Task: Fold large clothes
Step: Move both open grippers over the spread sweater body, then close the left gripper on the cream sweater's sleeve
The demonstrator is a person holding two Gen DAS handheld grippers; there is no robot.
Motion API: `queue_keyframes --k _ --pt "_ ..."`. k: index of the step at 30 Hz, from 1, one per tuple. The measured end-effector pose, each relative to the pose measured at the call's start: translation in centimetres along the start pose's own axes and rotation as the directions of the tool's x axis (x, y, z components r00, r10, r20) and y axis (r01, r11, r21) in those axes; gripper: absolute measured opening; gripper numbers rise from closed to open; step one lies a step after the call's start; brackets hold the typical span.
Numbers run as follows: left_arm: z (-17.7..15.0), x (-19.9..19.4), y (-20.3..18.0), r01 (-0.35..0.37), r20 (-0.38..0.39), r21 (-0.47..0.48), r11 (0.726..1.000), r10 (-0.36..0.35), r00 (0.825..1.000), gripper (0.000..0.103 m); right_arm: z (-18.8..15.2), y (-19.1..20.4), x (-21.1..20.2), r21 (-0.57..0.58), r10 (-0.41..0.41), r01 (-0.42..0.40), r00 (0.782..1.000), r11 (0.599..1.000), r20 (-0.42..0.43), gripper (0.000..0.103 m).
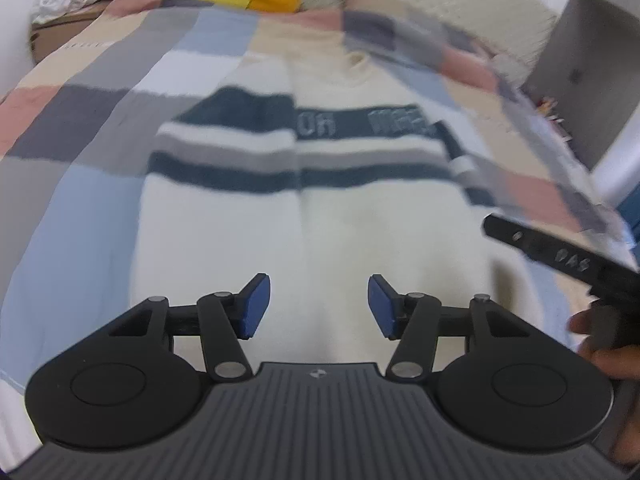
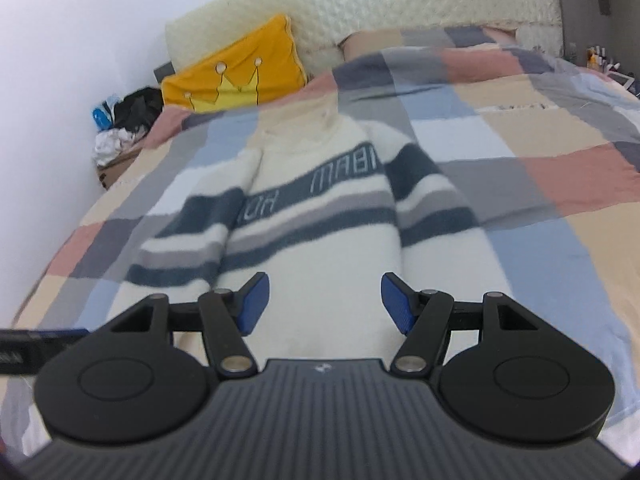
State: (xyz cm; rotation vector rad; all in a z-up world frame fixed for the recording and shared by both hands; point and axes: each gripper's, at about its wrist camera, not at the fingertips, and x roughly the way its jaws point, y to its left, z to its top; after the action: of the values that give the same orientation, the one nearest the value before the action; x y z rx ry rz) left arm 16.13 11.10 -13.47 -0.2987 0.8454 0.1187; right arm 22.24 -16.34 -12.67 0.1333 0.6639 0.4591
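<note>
Striped sweater (image 2: 320, 240) on the bed (image 2: 560, 184), both sleeves apparently folded inward; lengthwise fold remains. Left hand-held gripper (image 1: 319, 306) and right hand-held gripper (image 2: 325, 303) released, empty, just above its hem.

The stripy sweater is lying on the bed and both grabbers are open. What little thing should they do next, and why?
Probably lower both grippers to the near hem and pinch it. The sweater already lies flat on the patchwork bedspread with both sleeves folded in, and the left gripper and right gripper hang open above its white lower part, holding nothing.
</note>
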Motion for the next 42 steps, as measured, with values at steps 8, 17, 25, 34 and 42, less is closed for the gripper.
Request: queue_keyframes --k 8,17,25,34,42 --pt "0.1 4.7 -0.5 -0.103 -0.057 0.092 0.990 0.108 0.992 0.061 -1.7 -1.3 3.7 0.048 -0.003 0.009 0.992 0.999 -0.124 0.064" --pt "0.1 7.8 -2.2 -0.244 -0.081 0.354 0.903 0.290 0.954 0.030 -1.7 -2.0 3.4 0.102 0.032 -0.021 0.994 0.995 -0.104 0.065" --pt "4.2 3.4 2.3 -0.302 -0.035 0.241 0.923 0.319 0.947 0.009 -1.6 -1.4 3.6 0.038 0.036 -0.032 0.995 0.999 -0.097 0.065" --pt "8.4 0.3 15.0 -0.421 -0.015 -0.143 0.896 0.423 0.906 0.009 -1.7 -1.4 3.8 0.047 0.036 -0.031 0.994 0.998 -0.101 0.065" --pt "6.9 3.2 20.7 -0.461 -0.079 -0.298 0.836 0.460 0.884 0.011 -2.0 -1.2 4.1 0.036 0.023 -0.019 0.993 0.999 -0.117 0.064"
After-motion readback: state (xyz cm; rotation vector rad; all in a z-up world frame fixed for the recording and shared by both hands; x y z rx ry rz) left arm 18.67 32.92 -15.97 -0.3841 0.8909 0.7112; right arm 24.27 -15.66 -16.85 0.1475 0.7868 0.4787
